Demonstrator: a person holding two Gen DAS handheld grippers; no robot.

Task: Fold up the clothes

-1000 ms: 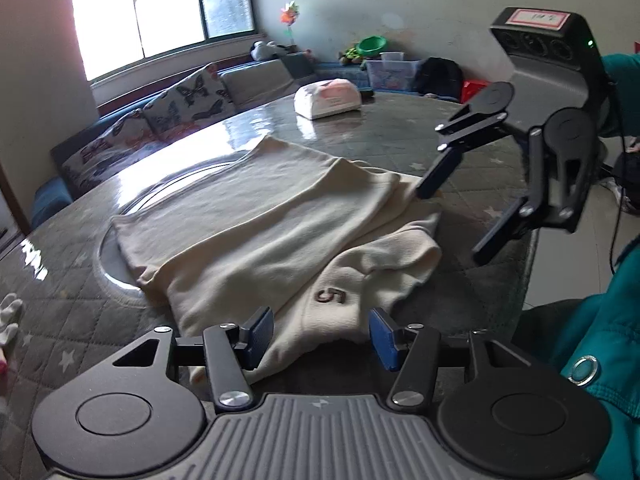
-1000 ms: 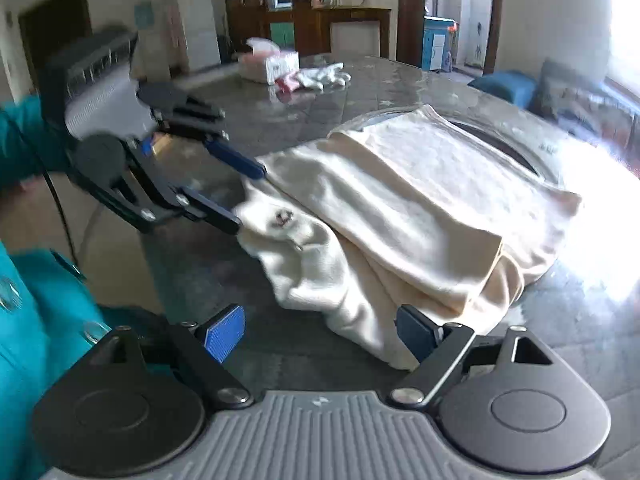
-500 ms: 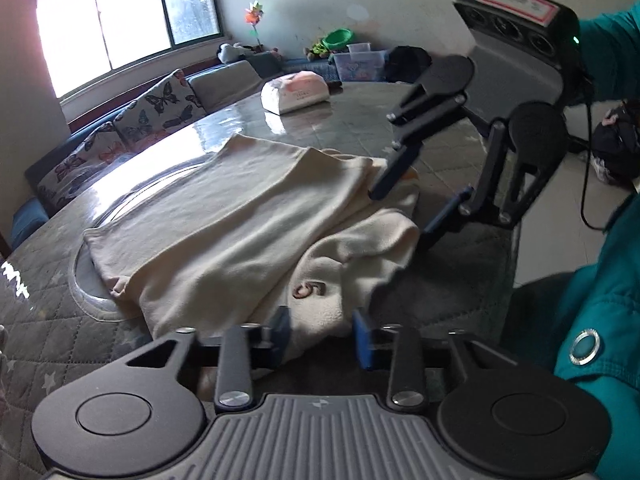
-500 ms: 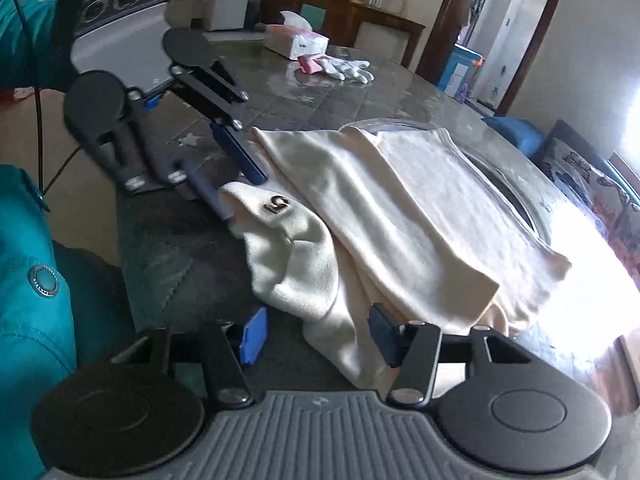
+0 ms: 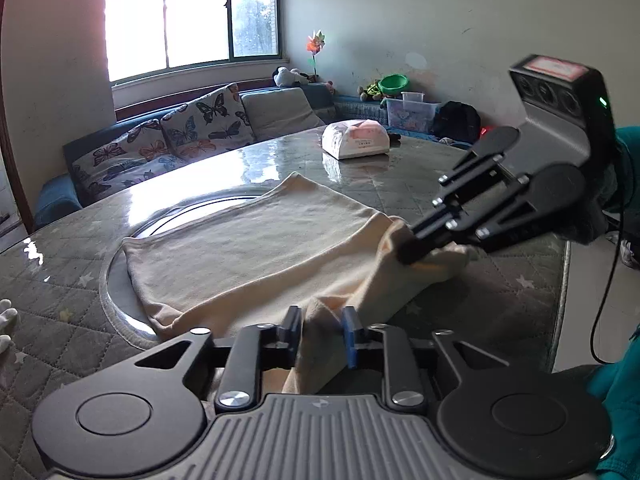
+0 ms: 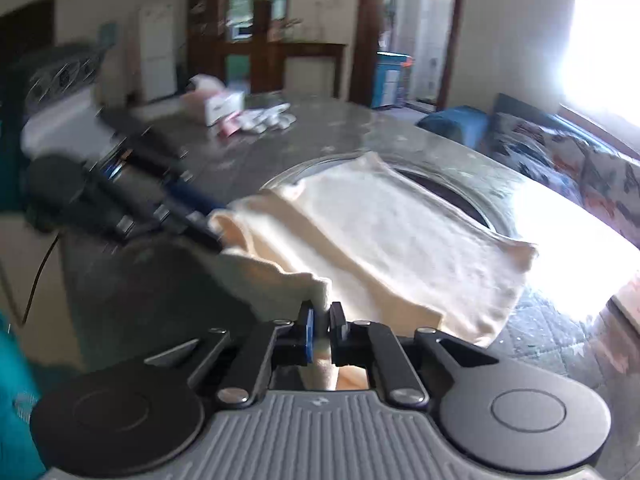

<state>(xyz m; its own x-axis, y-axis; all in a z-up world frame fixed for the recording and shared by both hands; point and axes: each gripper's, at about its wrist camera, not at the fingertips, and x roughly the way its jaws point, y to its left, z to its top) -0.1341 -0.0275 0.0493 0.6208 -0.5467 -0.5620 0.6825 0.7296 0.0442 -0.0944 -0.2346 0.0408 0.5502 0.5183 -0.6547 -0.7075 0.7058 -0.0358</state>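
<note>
cream garment (image 5: 256, 252) on a grey star-quilted table (image 5: 500, 280) — butterfly-print cushions (image 5: 180, 136), teal sleeve (image 5: 620, 392).

A tissue pack (image 5: 356, 139) sits on the glossy table (image 5: 500, 280); butterfly cushions (image 5: 168, 140) behind.

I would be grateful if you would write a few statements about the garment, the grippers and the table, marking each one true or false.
1. The right gripper is shut on a fold of the cream garment. True.
2. The garment is dark blue. False: it is cream.
3. Cloth lies between the fingers of the left gripper. True; its jaws are opening.
4. The garment hangs wholly clear of the table. False: most of it lies flat on the table.
5. A white tissue pack sits on the table beyond the garment. True.
6. The tissue pack lies on top of the garment. False: it sits apart from it.
</note>
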